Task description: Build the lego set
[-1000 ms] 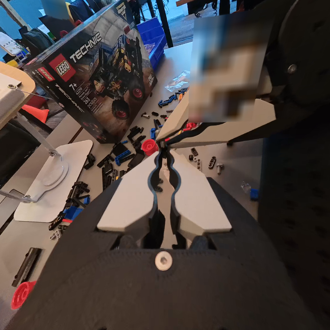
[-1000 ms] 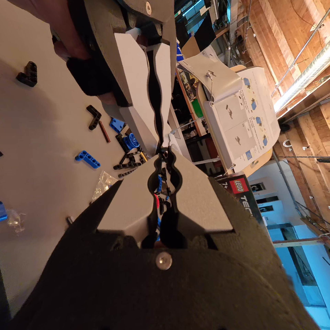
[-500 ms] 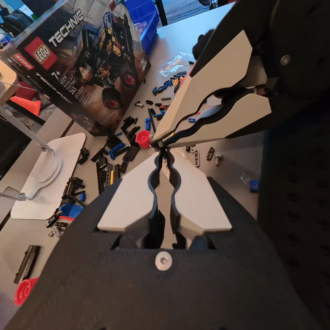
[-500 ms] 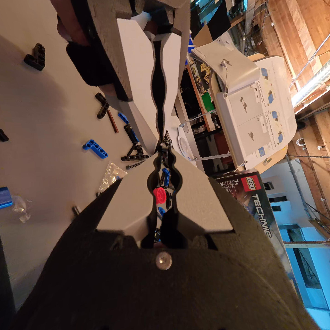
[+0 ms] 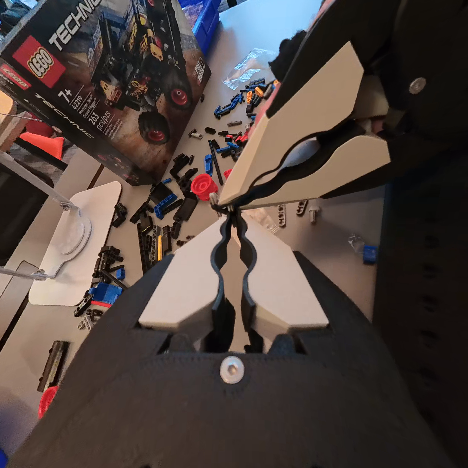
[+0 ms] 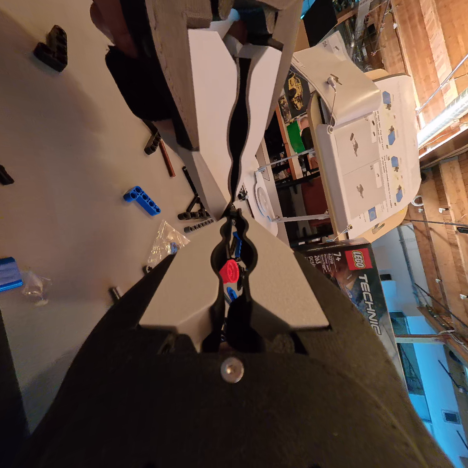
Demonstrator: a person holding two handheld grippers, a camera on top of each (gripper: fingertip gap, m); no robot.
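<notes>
My left gripper [image 5: 230,219] and my right gripper [image 5: 223,203] meet tip to tip above the grey table [image 5: 329,240]. Both are shut on a small black Lego piece [image 5: 228,210], and a grey pin [image 5: 214,198] sticks out of it beside the right tips. In the right wrist view my right gripper [image 6: 231,217] reaches up to the left gripper [image 6: 231,207], with the small black piece [image 6: 234,212] between them. How the parts join is hidden by the fingertips. Loose black, blue and red parts lie on the table below.
The Lego set box [image 5: 101,83] stands at the back left. A red wheel hub [image 5: 203,187] lies near the tips. A white stand base [image 5: 76,240] holds the instruction booklet [image 6: 367,157]. A blue L beam [image 6: 141,200] and a plastic bag [image 6: 167,238] lie nearby. Both grippers' tips are close together, under 4 cm apart.
Both grippers stayed tip to tip on the small piece. The pair tilted and shifted, so the right gripper's fingers now show more fully and the box sits nearer the top left.
</notes>
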